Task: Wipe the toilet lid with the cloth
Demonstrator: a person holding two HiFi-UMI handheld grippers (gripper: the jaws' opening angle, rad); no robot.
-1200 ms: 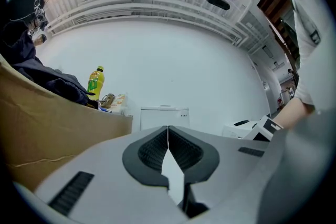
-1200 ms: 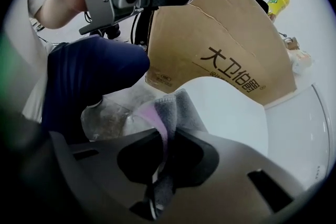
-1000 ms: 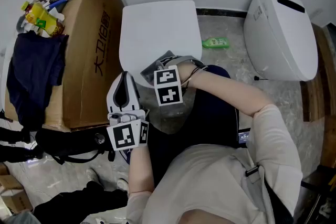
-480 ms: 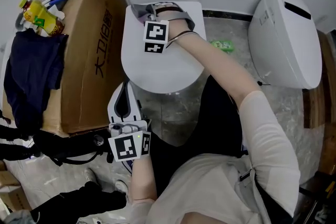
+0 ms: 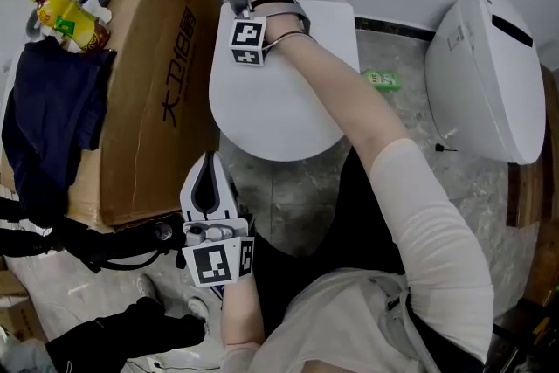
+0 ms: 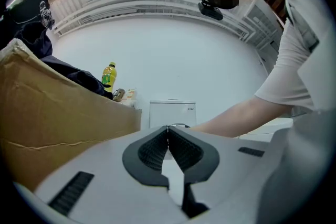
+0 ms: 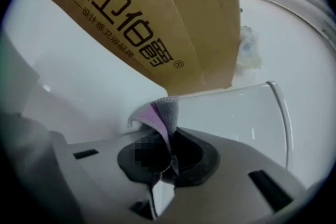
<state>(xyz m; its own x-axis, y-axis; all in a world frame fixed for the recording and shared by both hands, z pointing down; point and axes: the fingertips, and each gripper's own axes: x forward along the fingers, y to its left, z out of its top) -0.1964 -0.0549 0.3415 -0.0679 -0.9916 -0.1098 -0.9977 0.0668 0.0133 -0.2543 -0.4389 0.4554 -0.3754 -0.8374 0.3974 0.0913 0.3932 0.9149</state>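
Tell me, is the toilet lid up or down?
Down. In the head view the toilet lid lies flat, white top facing up, with the right gripper holding the cloth near its rear edge.

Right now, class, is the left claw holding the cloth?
No, the left claw is shut on nothing; the cloth is pinched in the right claw.

The person wears a pale cream short-sleeved top [image 5: 432,227] and a thin dark wristband [image 5: 291,36], while the left gripper [image 5: 210,160] and right gripper [image 5: 262,1] are pale grey with dark ribbed pads [image 6: 152,152] and black-and-white marker cubes [image 5: 247,42].
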